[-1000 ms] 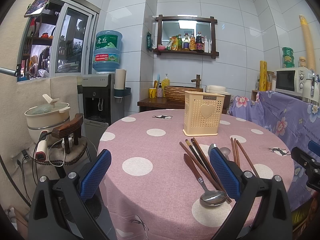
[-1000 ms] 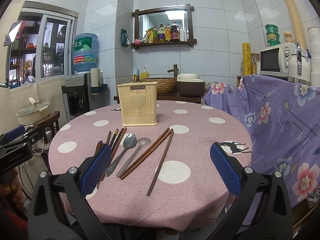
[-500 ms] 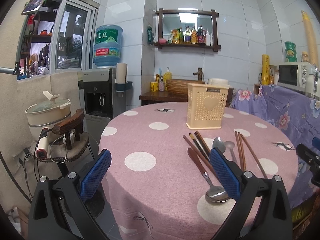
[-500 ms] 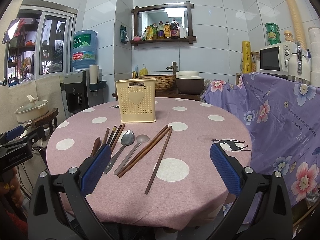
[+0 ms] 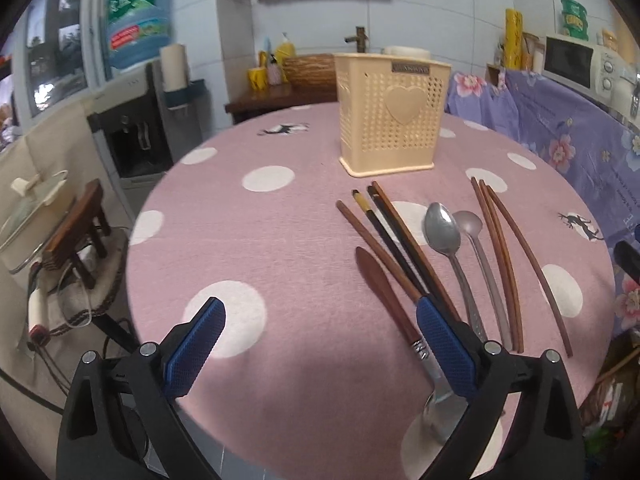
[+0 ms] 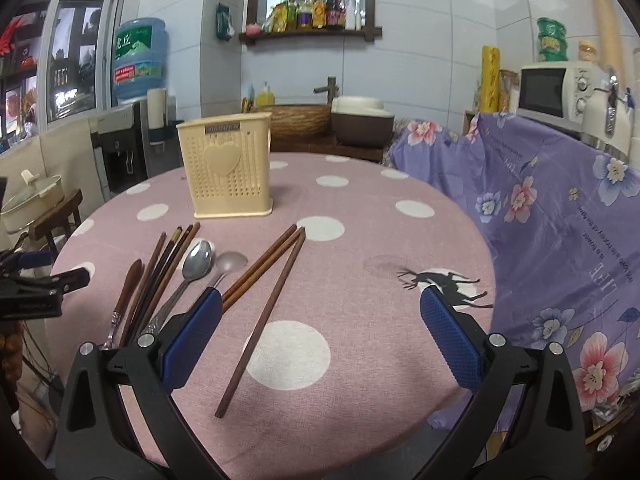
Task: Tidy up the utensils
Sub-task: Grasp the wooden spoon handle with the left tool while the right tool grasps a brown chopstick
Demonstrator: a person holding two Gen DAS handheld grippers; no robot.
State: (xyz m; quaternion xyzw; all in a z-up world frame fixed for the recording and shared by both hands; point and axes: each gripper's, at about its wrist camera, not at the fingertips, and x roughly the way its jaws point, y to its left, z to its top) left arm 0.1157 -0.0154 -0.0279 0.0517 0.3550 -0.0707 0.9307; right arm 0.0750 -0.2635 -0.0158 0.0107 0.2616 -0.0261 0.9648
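Note:
A cream perforated utensil holder (image 5: 392, 120) (image 6: 226, 168) stands upright on the pink dotted tablecloth (image 5: 260, 240). In front of it lie dark chopsticks (image 5: 394, 236), a wood-handled spoon (image 5: 382, 288), a steel spoon (image 5: 440, 228), a grey spoon (image 5: 468, 222) and brown chopsticks (image 5: 504, 264). My left gripper (image 5: 320, 316) is open above the near table edge, its right finger (image 5: 444, 344) over the spoon handles. My right gripper (image 6: 320, 308) is also open, with one brown chopstick (image 6: 260, 328) lying on the cloth between its fingers. Nothing is held.
A chair with a cushion (image 5: 76, 240) and a pot (image 5: 28, 208) stand left of the table. A water dispenser (image 5: 132, 120) is behind. A floral purple cloth (image 6: 560, 220) covers furniture on the right, with a microwave (image 6: 556, 88) on top. The left gripper's body (image 6: 36, 292) shows at the right view's left edge.
Both grippers have moved forward and down toward the table, so the utensils and holder appear closer. Both stay open, and no utensil has shifted.

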